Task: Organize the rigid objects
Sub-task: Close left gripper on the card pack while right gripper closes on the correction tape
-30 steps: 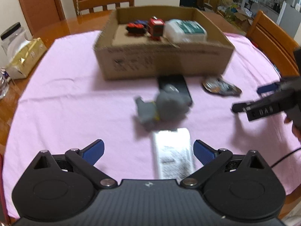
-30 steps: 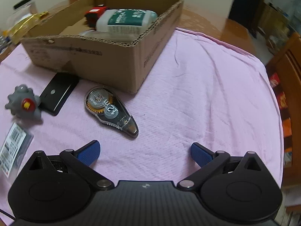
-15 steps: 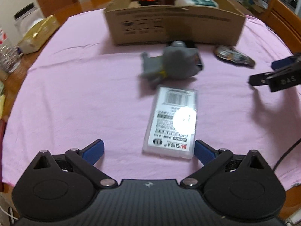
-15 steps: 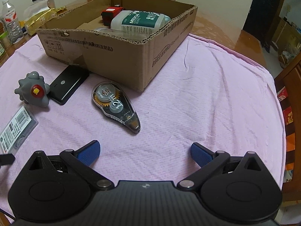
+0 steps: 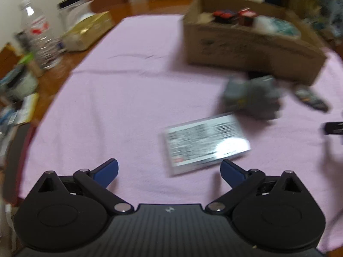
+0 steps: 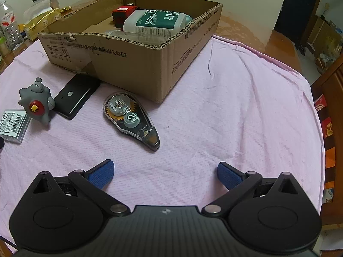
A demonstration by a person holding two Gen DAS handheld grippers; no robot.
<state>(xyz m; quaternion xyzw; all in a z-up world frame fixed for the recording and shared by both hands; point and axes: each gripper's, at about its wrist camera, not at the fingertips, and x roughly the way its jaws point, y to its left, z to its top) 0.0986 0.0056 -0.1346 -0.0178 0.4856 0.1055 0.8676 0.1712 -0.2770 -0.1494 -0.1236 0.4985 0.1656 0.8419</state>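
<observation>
A cardboard box (image 6: 137, 64) stands on the pink cloth with a medical bottle (image 6: 156, 22) and a red toy (image 6: 122, 14) inside; it also shows in the left wrist view (image 5: 253, 51). In front of it lie a correction tape dispenser (image 6: 130, 117), a black power bank (image 6: 76, 95), a grey spiky toy (image 6: 36, 103) and a clear plastic case (image 6: 12, 123). My left gripper (image 5: 169, 169) is open, just short of the clear case (image 5: 205, 141), with the grey toy (image 5: 253, 96) beyond. My right gripper (image 6: 165, 172) is open and empty, below the tape dispenser.
A water bottle (image 5: 40, 36), a jar (image 5: 75, 10) and a gold packet (image 5: 88, 30) stand on the wooden table left of the cloth. Clutter lies at the far left edge (image 5: 15, 98). A wooden chair (image 6: 330, 98) is at the right.
The left wrist view has swung left and is blurred; the case now lies to the right of centre. The right gripper has drawn slightly closer to the tape dispenser.
</observation>
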